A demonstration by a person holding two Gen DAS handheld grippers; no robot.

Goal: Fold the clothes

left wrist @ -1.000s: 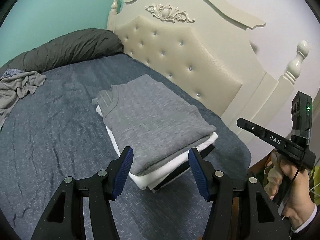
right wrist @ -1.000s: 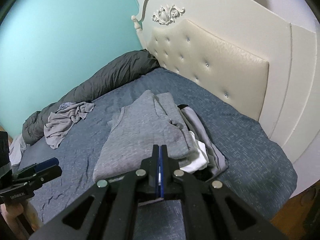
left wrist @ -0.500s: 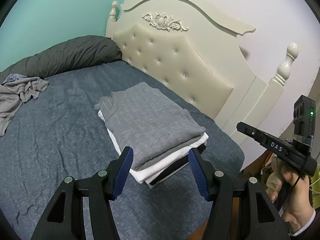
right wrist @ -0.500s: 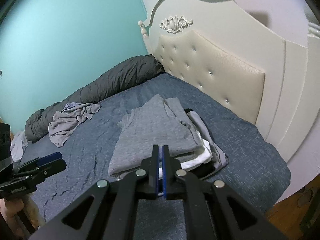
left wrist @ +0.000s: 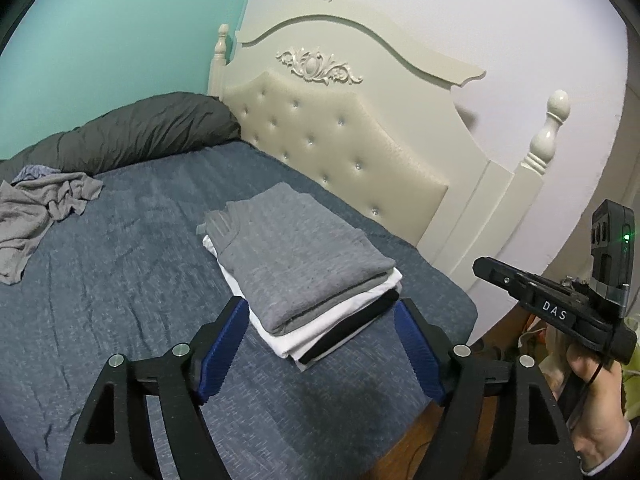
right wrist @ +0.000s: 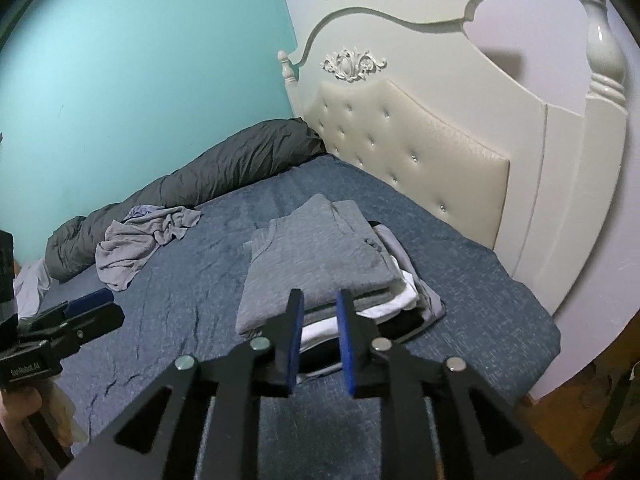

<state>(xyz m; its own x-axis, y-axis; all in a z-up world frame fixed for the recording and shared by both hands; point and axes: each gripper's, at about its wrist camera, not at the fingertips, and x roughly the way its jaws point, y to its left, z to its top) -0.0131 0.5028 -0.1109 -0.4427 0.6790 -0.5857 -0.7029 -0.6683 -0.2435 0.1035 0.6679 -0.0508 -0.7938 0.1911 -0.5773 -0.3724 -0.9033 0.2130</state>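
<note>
A neat stack of folded clothes [left wrist: 308, 276], topped by a heathered grey knit garment over white and black layers, is seen near the headboard-side corner of the blue quilted bed [left wrist: 120, 280]. A crumpled pale grey garment [left wrist: 36, 216] lies unfolded well apart from it, towards the far edge beside the rolled dark grey duvet [left wrist: 132, 136].

The left gripper [left wrist: 320, 346] is held with its blue-padded fingers spread wide and empty, the stack directly ahead of them. The right gripper [right wrist: 318, 342] is parted narrowly, also empty, and is likewise aimed at the stack's near end.

The crumpled garment lies off to the left of both tools, nearer the left gripper; it is judged to be the piece left to fold, and a reach across the bed would be needed.
</note>
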